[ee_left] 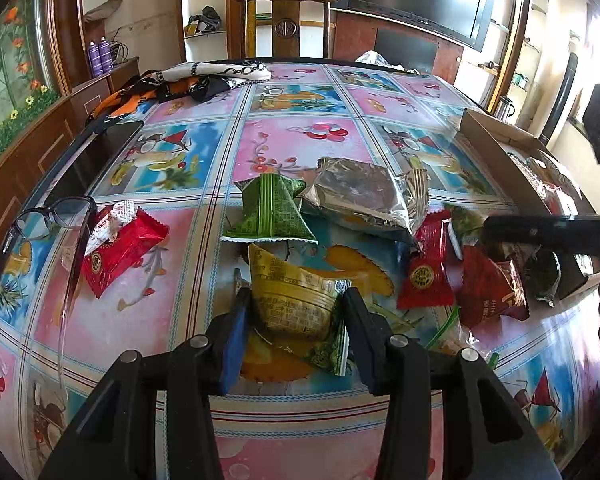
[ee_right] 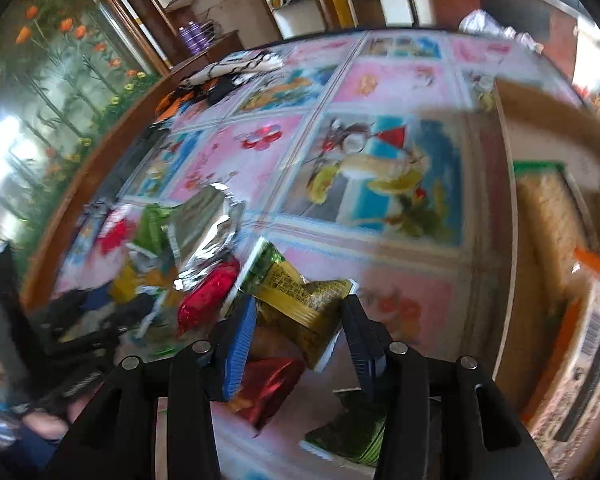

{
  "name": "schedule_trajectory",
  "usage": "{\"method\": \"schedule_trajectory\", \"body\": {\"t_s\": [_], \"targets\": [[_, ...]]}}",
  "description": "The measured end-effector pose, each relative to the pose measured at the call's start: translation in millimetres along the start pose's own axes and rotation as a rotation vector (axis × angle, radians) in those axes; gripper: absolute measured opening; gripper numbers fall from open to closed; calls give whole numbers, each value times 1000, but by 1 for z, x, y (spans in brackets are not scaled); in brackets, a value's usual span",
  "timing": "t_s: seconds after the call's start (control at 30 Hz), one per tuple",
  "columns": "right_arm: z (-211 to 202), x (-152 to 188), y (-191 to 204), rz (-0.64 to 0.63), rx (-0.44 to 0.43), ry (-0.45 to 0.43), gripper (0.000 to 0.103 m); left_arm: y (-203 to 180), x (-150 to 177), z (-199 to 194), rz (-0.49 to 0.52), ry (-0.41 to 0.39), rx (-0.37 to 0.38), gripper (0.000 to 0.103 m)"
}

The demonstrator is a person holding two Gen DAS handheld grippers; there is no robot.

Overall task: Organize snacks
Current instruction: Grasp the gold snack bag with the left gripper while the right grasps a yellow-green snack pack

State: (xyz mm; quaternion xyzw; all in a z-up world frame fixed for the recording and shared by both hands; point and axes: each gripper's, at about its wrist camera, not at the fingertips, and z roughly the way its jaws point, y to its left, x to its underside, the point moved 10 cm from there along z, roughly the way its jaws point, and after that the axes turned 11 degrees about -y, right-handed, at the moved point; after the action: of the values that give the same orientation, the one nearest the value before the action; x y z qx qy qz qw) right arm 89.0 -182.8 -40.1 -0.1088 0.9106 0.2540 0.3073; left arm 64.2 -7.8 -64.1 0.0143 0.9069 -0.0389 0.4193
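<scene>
Several wrapped snacks lie on the patterned table [ee_left: 300,92]. In the left wrist view my left gripper [ee_left: 296,312] has its jaws on both sides of a yellow-green snack packet [ee_left: 292,292] lying on the table. Beyond it lie a green packet [ee_left: 272,212], a silver foil bag [ee_left: 364,196], red packets [ee_left: 424,272] and a red packet at the left [ee_left: 120,248]. In the blurred right wrist view my right gripper [ee_right: 300,328] is shut on another yellow-green packet [ee_right: 304,304], held above a red packet [ee_right: 272,388]. The right gripper's arm [ee_left: 548,232] shows at the right.
A cardboard box [ee_left: 496,148] with snacks inside stands at the right; it also shows in the right wrist view [ee_right: 548,208]. Eyeglasses [ee_left: 56,216] and a dark phone [ee_left: 96,160] lie at the left. Scarves [ee_left: 204,76] lie at the back. A chair [ee_left: 286,20] stands behind.
</scene>
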Motion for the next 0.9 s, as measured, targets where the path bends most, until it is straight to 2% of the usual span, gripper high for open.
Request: {"method": "schedule_trajectory", "body": {"t_s": [0.1,0.27,0.47,0.57,0.7,0.9], "targets": [[-6,-12,-7,-111,128,-83,49,0,0,0,2,-1,-1,45],[6,-15,4,-152,104,-107,49,0,0,0,2,0,0,45],[21,1,11,-176,76,-13,51,0,0,0,-1,0,3,45],[14,10,10,-183,44,36,60,0,0,0,0,0,2,45],[11,18,11,-258,56,67,67,0,0,0,-1,0,5,45],[1,25,11,-346,53,79,68,-1,0,1,-2,1,8,45]]}}
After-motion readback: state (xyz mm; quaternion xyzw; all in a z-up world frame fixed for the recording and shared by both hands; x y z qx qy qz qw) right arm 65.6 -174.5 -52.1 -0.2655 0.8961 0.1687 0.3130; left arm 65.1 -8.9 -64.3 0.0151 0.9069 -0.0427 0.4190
